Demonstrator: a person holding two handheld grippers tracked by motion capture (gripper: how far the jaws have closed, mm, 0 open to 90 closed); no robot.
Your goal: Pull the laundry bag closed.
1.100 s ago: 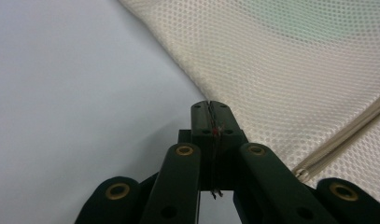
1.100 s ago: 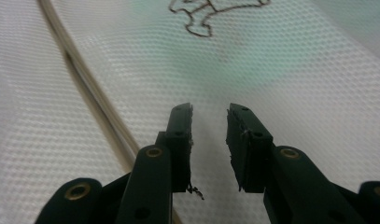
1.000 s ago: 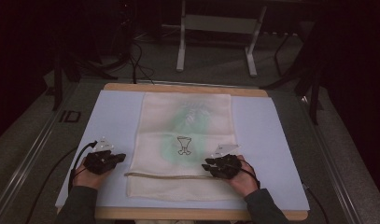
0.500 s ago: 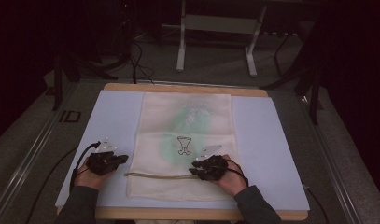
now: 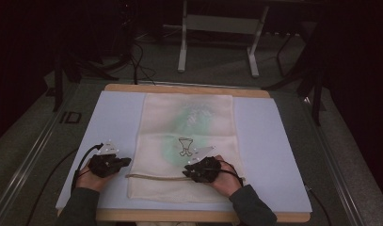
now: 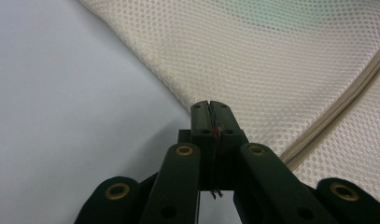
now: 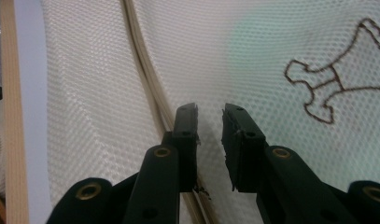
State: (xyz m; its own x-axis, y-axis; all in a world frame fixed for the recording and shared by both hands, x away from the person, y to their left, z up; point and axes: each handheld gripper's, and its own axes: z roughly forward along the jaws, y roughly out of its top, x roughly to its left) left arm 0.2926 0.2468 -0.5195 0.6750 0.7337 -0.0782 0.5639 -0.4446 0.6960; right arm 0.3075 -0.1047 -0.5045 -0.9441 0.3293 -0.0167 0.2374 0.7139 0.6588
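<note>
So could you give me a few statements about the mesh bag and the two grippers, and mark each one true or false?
1. The left gripper has its jaws shut. True.
2. The right gripper clamps the zipper. False: its jaws, just closing, stand apart, nothing pressed between them.
3. The mesh bag lies flat on the white mat. True.
4. The bag's drawing is a red star. False: a dark outline figure.

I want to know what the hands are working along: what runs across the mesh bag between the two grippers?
In the high view, a zipper band crosses the mesh bag from the left gripper to the right gripper.
</note>
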